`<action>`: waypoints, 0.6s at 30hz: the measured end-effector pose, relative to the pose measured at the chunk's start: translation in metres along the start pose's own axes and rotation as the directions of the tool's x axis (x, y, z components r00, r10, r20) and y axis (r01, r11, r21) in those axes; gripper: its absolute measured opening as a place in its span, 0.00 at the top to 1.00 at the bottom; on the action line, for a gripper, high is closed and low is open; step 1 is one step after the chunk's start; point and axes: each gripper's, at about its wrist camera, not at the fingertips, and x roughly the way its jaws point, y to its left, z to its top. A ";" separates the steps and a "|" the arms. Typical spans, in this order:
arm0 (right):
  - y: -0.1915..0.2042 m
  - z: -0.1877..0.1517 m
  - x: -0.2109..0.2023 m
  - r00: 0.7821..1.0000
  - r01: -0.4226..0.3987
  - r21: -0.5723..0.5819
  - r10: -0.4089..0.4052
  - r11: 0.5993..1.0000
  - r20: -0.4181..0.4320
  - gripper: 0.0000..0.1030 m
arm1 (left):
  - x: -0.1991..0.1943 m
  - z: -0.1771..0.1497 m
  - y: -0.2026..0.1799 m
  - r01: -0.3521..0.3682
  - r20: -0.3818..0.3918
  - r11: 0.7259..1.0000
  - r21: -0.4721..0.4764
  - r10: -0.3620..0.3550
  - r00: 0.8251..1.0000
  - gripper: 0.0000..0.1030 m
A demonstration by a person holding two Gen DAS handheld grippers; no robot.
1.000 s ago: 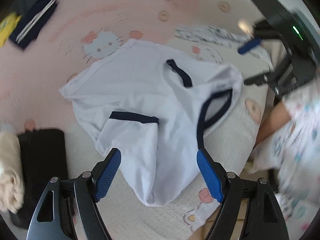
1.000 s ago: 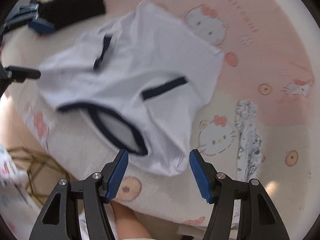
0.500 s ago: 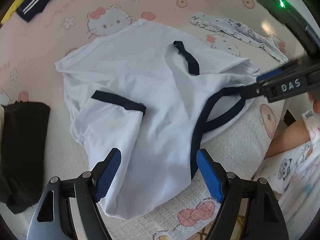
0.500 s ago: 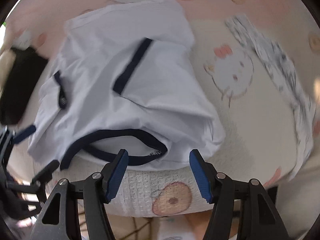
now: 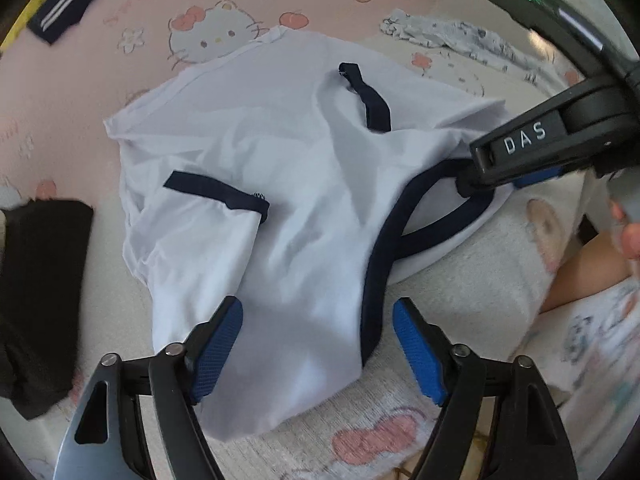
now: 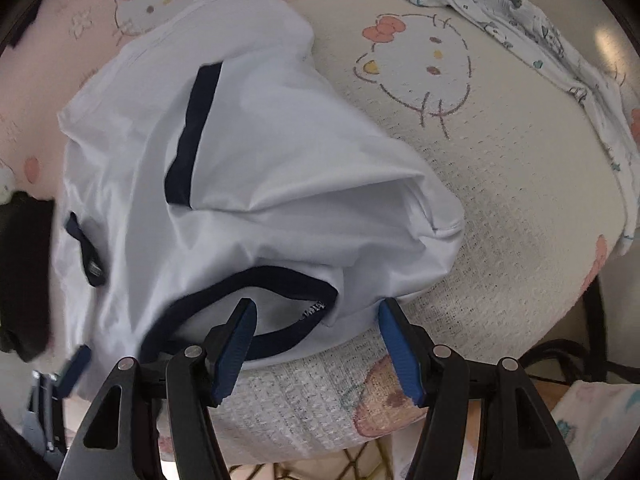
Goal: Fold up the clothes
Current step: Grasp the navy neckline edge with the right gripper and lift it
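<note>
**T-shirt rumpled on the bed cover, both tongs wide**

White T-shirt (image 5: 280, 184) with navy trim lies crumpled on the cartoon-print bed cover (image 6: 500, 208), near its front edge, collar (image 6: 256, 280) toward the person. Both sleeves are turned in over the body, yet the cloth is creased and skewed, so no neat fold shows; squaring and folding appear left. Left gripper (image 5: 318, 344) hovers wide above the shoulder, holding nothing. Right gripper (image 6: 314, 344) stands wide at the collar; whether its left finger touches the trim is unclear. A patterned garment (image 6: 540, 40) lies apart, and a black garment (image 5: 36, 300) is cut off.
</note>
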 end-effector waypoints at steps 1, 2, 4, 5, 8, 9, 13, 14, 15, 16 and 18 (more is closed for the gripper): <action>0.004 -0.003 0.000 0.999 0.035 -0.031 -0.035 0.999 0.008 0.44 | 0.003 -0.001 -0.001 -0.017 -0.007 1.000 0.015 0.017 1.000 0.64; 0.009 -0.007 0.000 0.997 0.070 -0.062 -0.069 0.996 0.018 0.50 | 0.006 -0.002 -0.002 -0.034 -0.014 0.999 0.029 0.034 0.999 0.75; 0.018 -0.013 -0.001 0.990 0.139 -0.122 -0.136 0.983 0.039 0.63 | 0.004 -0.003 0.001 -0.037 -0.008 0.999 0.027 0.037 0.999 0.77; 0.018 -0.017 -0.003 0.990 0.140 -0.132 -0.135 0.981 0.045 0.65 | 0.000 -0.003 0.004 -0.025 0.004 1.000 0.012 0.025 1.000 0.79; 0.008 -0.024 -0.007 0.990 0.139 -0.117 -0.135 0.983 0.045 0.75 | -0.012 0.000 0.011 -0.020 0.031 1.000 -0.020 0.021 0.999 0.79; 0.004 -0.027 -0.007 0.990 0.137 -0.104 -0.134 0.985 0.040 0.75 | -0.014 0.002 0.011 -0.033 0.034 0.999 -0.014 0.033 0.999 0.79; -0.002 -0.035 -0.011 0.986 0.165 -0.115 -0.160 0.980 0.049 0.75 | -0.018 0.003 0.018 -0.017 0.004 0.999 -0.047 0.018 1.000 0.79; -0.004 -0.037 -0.012 0.985 0.172 -0.117 -0.167 0.978 0.051 0.75 | -0.019 0.003 0.021 -0.005 -0.002 0.998 -0.066 0.004 1.000 0.79; -0.006 -0.039 -0.012 0.983 0.179 -0.120 -0.174 0.977 0.053 0.75 | -0.020 0.003 0.025 0.006 -0.008 0.996 -0.084 -0.007 1.000 0.79; -0.007 -0.041 -0.013 0.982 0.186 -0.122 -0.180 0.975 0.055 0.75 | -0.018 0.003 0.030 -0.007 -0.009 0.996 -0.083 0.007 1.000 0.79; -0.010 -0.045 -0.015 0.979 0.200 -0.127 -0.194 0.971 0.060 0.75 | -0.013 0.000 0.037 -0.013 -0.038 0.995 -0.096 0.009 0.999 0.78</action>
